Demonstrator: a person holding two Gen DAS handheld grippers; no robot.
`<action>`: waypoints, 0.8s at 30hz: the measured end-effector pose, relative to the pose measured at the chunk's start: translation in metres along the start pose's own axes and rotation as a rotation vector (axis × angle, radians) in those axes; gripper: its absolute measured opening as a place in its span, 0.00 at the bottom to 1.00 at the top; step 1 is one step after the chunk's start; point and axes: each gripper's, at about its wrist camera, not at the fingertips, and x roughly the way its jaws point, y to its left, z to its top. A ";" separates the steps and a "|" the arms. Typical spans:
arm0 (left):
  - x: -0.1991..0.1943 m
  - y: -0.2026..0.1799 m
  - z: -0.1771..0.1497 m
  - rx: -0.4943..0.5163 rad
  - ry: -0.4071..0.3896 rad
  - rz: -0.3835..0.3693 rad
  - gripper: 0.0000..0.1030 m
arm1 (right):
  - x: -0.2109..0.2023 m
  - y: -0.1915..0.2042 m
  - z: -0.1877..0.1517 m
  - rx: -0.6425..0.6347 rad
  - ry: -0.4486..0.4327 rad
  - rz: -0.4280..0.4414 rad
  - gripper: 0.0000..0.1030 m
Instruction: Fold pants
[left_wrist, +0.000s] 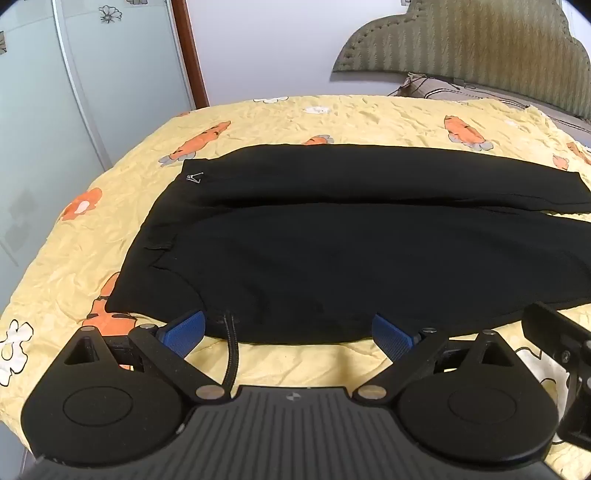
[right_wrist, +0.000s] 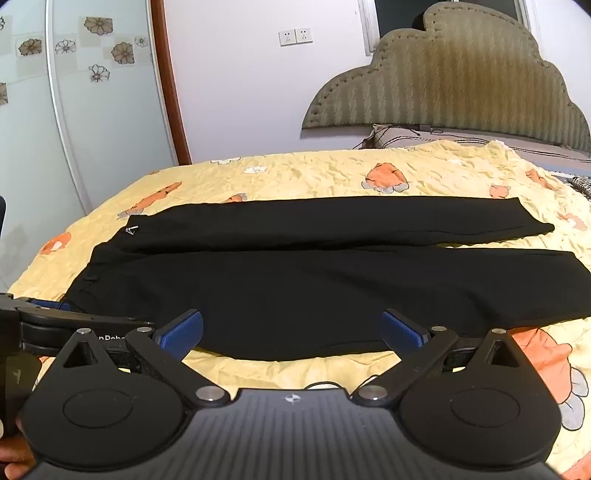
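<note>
**Black pants laid flat on bed, both grippers spread at near hem**

Pair of black fabric pants (left_wrist: 332, 236) lies spread across a yellow crinkled bedsheet with orange carrot print (left_wrist: 258, 118). Waistband to the left, legs running to the right. The two legs lie side by side, far leg and near leg, with a long seam-like crease between them. Small silver triangular logo (left_wrist: 195, 178) sits near the waistband on the far leg. Leg cuffs end toward the right edge of the bed; in the right wrist view the far cuff stops short of the near one.

Left gripper (left_wrist: 288, 334): black linkage arms, blue ribbed fingertip pads (left_wrist: 184, 332). Fingers released, wide apart, holding nothing. Tips sit at the near edge of the pants, close to the waist end; whether they touch the cloth cannot be told. A black braided cord (left_wrist: 231, 350) runs from the gripper body toward the pants edge.

Right gripper (right_wrist: 291, 332): same build, blue pads (right_wrist: 183, 332) spread wide, nothing between them. Tips sit at the near edge of the near leg, further along toward the cuffs. The left gripper shows at this view's left margin, just beside.

Background: padded olive-green scalloped headboard (right_wrist: 443, 85) against a pale wall, white double wall socket (right_wrist: 295, 36), frosted glass wardrobe door with flower decals (right_wrist: 92, 92), brown wooden door frame (right_wrist: 168, 81).
</note>
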 end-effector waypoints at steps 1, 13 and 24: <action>0.000 0.000 0.000 0.001 0.002 -0.001 0.96 | 0.000 -0.001 0.001 0.000 -0.001 -0.002 1.00; 0.013 0.007 0.000 -0.011 0.025 0.007 0.96 | 0.014 -0.002 -0.011 -0.006 0.023 -0.037 1.00; 0.011 0.009 -0.001 -0.046 0.015 -0.013 0.96 | 0.025 -0.007 -0.004 -0.007 0.081 -0.058 1.00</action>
